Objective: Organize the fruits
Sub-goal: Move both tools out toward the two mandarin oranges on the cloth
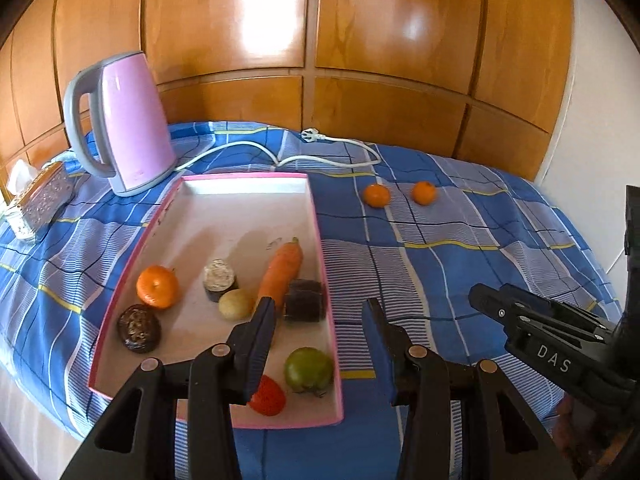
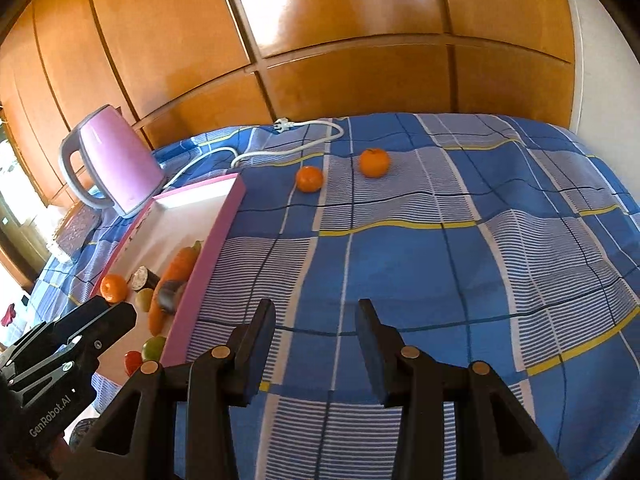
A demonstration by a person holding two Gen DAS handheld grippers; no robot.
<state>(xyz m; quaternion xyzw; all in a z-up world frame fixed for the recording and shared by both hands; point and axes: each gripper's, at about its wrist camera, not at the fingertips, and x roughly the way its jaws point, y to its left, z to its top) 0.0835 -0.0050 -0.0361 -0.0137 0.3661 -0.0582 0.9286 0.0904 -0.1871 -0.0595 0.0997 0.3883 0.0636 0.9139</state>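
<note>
A pink-rimmed white tray (image 1: pixel 318 216) lies on the blue checked cloth. In it are a tangerine (image 1: pixel 157 286), a carrot (image 1: pixel 280 272), a green tomato (image 1: pixel 309 370), a strawberry (image 1: pixel 268 396), a small yellow fruit (image 1: pixel 236 304) and three dark cylinder pieces. Two loose tangerines (image 1: pixel 376 195) (image 1: pixel 424 193) lie on the cloth right of the tray; the right wrist view shows them too (image 2: pixel 309 179) (image 2: pixel 374 163). My left gripper (image 1: pixel 320 316) is open and empty over the tray's near right rim. My right gripper (image 2: pixel 316 320) is open and empty above the cloth, right of the tray (image 2: pixel 224 216).
A pink kettle (image 1: pixel 128 120) stands behind the tray, its white cord and plug (image 1: pixel 320 138) trailing along the back. A patterned tissue box (image 1: pixel 42 198) sits at far left. Wooden panelling closes the back.
</note>
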